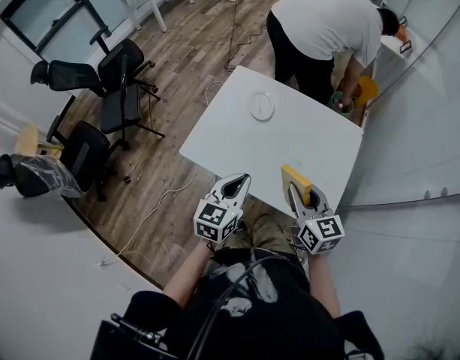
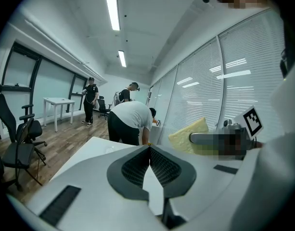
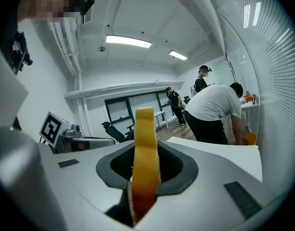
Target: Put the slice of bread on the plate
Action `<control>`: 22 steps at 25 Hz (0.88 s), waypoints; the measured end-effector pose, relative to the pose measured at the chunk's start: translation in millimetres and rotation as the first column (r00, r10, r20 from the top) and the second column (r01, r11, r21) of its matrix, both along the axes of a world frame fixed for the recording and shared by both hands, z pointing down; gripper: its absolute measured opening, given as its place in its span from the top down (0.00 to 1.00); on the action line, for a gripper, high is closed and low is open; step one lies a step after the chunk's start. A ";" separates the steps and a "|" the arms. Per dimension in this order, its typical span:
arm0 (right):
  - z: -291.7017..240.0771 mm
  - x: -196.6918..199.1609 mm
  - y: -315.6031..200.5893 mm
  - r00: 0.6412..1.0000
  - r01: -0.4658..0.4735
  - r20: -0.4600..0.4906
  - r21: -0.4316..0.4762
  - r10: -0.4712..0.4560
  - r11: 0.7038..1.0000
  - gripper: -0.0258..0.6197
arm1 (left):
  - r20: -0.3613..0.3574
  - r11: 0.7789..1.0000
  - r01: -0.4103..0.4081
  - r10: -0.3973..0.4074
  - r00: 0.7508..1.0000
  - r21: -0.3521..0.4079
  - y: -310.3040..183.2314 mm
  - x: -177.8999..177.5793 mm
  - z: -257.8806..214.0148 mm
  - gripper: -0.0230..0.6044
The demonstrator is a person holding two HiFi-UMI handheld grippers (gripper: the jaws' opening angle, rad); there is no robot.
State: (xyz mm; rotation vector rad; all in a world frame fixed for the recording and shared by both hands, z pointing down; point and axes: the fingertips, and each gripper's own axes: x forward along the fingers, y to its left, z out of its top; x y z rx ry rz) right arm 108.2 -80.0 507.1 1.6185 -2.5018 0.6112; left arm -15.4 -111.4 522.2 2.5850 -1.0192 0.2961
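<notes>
A yellow-crusted slice of bread point(image 1: 296, 177) stands on edge between the jaws of my right gripper point(image 1: 292, 191), which is shut on it. In the right gripper view the slice point(image 3: 145, 143) rises straight up from the gripper point(image 3: 145, 165). Both grippers hover by the near edge of the white table point(image 1: 290, 145). A small white plate point(image 1: 262, 105) sits near the table's far side, well beyond them. My left gripper point(image 1: 240, 183) is to the left of the right one, its pads together and holding nothing point(image 2: 149, 150). From the left gripper view the bread point(image 2: 188, 134) shows at the right.
A person in a white shirt point(image 1: 327, 21) bends over at the table's far right corner. Black office chairs point(image 1: 113, 81) stand on the wooden floor to the left, with a cable lying on it. A glass wall with blinds point(image 2: 224, 81) runs along the right.
</notes>
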 end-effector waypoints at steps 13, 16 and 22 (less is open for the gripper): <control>50.0 13.4 -152.4 0.989 0.126 -0.080 -0.033 -0.128 0.992 0.81 | 0.069 0.998 0.045 -0.041 0.997 -0.053 -137.0 27.6 56.5 0.95; 68.7 12.3 -189.2 0.978 0.169 -0.112 -0.048 -0.174 0.984 0.81 | 0.093 0.997 0.036 -0.029 0.995 -0.072 -167.2 39.4 73.2 0.96; 109.6 0.8 -256.9 0.949 0.213 -0.220 -0.083 -0.226 0.974 0.81 | 0.126 0.992 0.037 -0.022 0.992 -0.117 -221.8 40.1 112.7 0.95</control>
